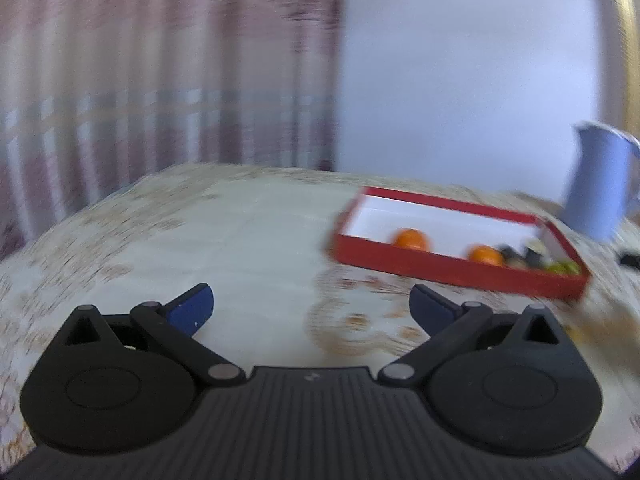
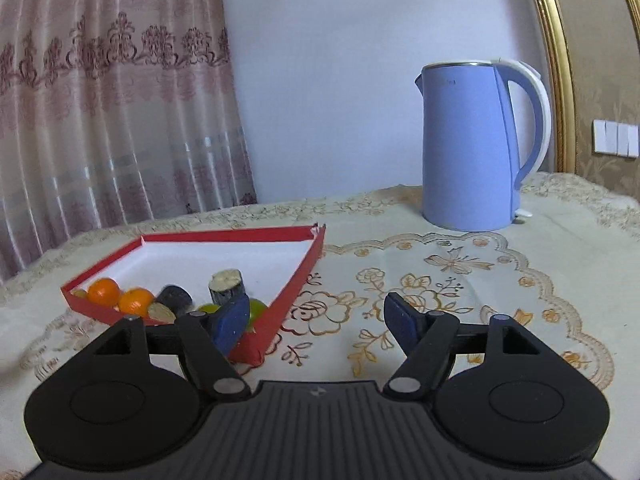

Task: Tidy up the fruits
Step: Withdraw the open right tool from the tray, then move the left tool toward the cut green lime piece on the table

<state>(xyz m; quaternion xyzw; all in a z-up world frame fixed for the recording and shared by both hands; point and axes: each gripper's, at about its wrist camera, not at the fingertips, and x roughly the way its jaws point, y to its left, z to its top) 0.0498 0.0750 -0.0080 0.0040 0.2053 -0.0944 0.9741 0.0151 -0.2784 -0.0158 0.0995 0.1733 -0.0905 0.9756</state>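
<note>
Fruit sits in the red box (image 2: 298, 280), oranges (image 2: 104, 290) at its near-left corner, just beyond my right tongs (image 2: 316, 320); both right and left tongs (image 1: 311, 309) hover level, spread wide, empty.

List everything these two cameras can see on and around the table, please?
Shallow red cardboard tray with white inside: one, on the tablecloth.
Round orange tangerines: two, side by side in the tray's near corner.
Dark-skinned cut stalk pieces: at least two, pale ends, in the tray.
Green round fruit: one clearly seen, partly hidden, in the tray.
Light blue electric kettle: one, behind the tray, by the wall.
Cream floral tablecloth: one, covering the table.
Pink patterned curtain: one, left background.
Left gripper: open, empty.
Right gripper: open, empty.
</note>
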